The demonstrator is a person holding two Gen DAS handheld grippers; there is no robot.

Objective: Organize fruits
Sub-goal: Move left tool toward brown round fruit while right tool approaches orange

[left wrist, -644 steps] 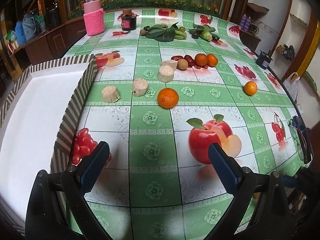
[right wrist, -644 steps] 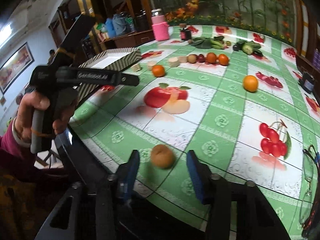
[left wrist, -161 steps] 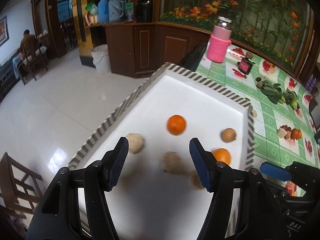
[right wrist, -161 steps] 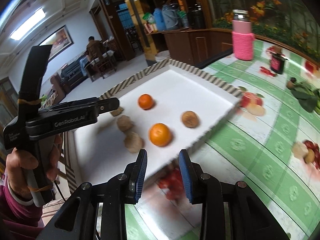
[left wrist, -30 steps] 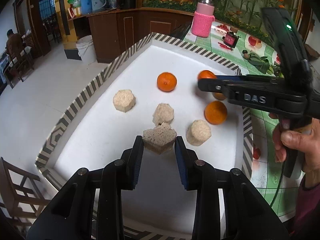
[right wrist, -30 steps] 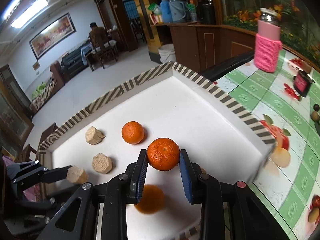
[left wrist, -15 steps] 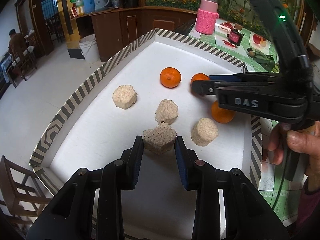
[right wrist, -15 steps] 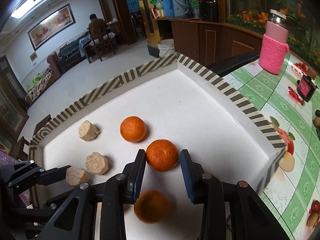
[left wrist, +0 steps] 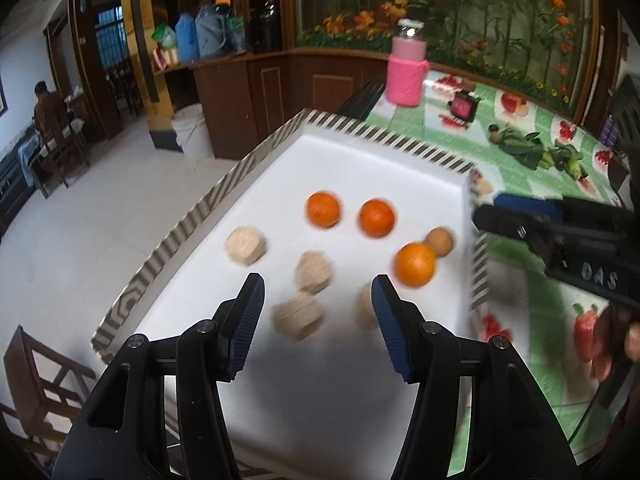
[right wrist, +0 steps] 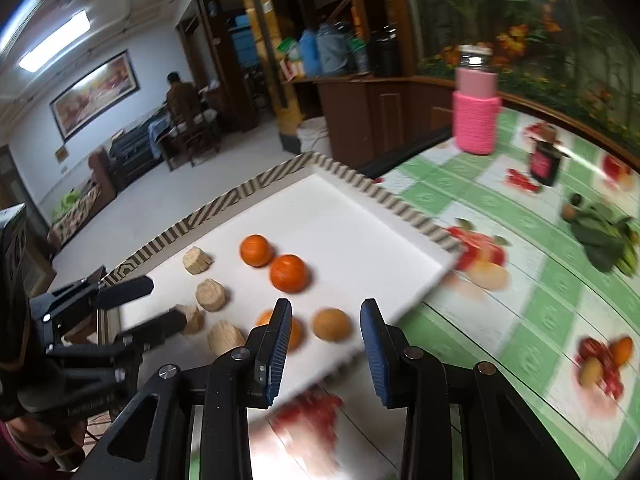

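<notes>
A white tray with a striped rim (left wrist: 188,224) (right wrist: 192,224) holds three oranges, a brown fruit and several beige chunks. In the left wrist view my left gripper (left wrist: 318,312) hangs over the tray's near part. Its jaws are opening, and a beige chunk (left wrist: 298,316) lies on the tray below them, touched by neither pad. My right gripper (right wrist: 325,332) is open above the tray's table-side edge. The brown fruit (right wrist: 332,324) (left wrist: 440,241) shows between its fingers, lying loose on the tray. Two oranges (right wrist: 256,250) (right wrist: 289,273) sit side by side farther in. A third orange (left wrist: 415,265) rests beside the brown fruit.
The green fruit-print tablecloth (right wrist: 540,280) runs to the right of the tray. It carries a pink-sleeved jar (right wrist: 476,120) (left wrist: 407,76), a small dark jar (right wrist: 544,164), leafy greens (right wrist: 600,236) and small fruits (right wrist: 600,364). Bare floor lies beyond the tray's left rim.
My left gripper let go of the beige chunk and lifted back from it. My right gripper released the orange beside the other one and pulled back toward the tray's table-side edge.
</notes>
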